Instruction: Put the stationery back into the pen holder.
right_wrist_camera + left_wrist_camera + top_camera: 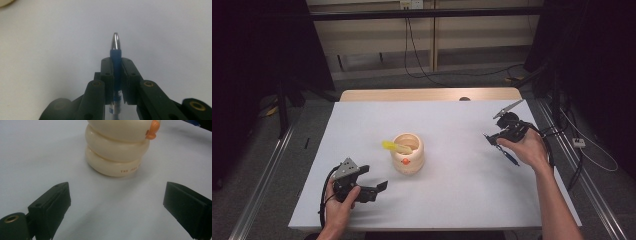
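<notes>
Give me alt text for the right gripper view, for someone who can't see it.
The right gripper has its two black fingers shut on a blue pen, whose silver tip points up and away past them. Behind lies a plain white table.

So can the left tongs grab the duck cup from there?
Probably yes. The left tongs are open and pointing at the duck cup, with bare table between them; the cup may be too wide, though.

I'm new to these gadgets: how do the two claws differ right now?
The left claw gapes open and empty, resting low beside the cream holder. The right claw is clamped shut on a blue pen, lifted off the table. Both are black and hand-held.
</notes>
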### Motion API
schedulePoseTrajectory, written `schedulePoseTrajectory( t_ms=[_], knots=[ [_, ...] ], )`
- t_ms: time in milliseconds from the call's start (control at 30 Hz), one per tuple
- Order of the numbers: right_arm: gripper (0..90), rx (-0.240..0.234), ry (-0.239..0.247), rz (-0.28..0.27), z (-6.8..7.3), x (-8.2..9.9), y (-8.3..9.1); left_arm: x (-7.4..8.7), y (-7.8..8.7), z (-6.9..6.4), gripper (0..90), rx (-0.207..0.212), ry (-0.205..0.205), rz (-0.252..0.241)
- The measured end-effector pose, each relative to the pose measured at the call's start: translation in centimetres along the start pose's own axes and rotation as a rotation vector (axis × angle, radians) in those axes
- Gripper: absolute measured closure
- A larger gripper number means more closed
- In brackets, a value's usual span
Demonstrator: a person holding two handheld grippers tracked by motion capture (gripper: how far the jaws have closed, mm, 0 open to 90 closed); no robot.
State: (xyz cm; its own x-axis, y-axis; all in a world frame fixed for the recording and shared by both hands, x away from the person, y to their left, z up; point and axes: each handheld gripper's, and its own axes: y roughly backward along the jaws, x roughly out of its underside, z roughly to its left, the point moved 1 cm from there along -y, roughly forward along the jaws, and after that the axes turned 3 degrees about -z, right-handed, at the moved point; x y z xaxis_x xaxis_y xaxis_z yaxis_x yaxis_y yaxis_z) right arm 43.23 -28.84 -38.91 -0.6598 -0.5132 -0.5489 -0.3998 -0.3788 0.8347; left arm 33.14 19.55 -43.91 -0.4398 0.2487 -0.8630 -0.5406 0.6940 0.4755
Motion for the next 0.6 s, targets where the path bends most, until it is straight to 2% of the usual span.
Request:
schedulePoseTrajectory(
  t_ms=[200,333,600],
  knots=[
    [81.5,-0.022,-0.002,-0.094,0.2,-0.3,0.8,0.0,0.0,0.0,7.4,0.0,0.001,-0.002],
    [81.5,-0.049,0.014,-0.161,0.7,-0.7,1.2,0.0,0.1,0.0,7.4,0.0,0.001,-0.002],
    [81.5,-0.089,0.012,-0.22,1.5,-1.2,1.3,0.0,0.1,0.0,7.4,0.0,0.003,-0.003]
  ],
)
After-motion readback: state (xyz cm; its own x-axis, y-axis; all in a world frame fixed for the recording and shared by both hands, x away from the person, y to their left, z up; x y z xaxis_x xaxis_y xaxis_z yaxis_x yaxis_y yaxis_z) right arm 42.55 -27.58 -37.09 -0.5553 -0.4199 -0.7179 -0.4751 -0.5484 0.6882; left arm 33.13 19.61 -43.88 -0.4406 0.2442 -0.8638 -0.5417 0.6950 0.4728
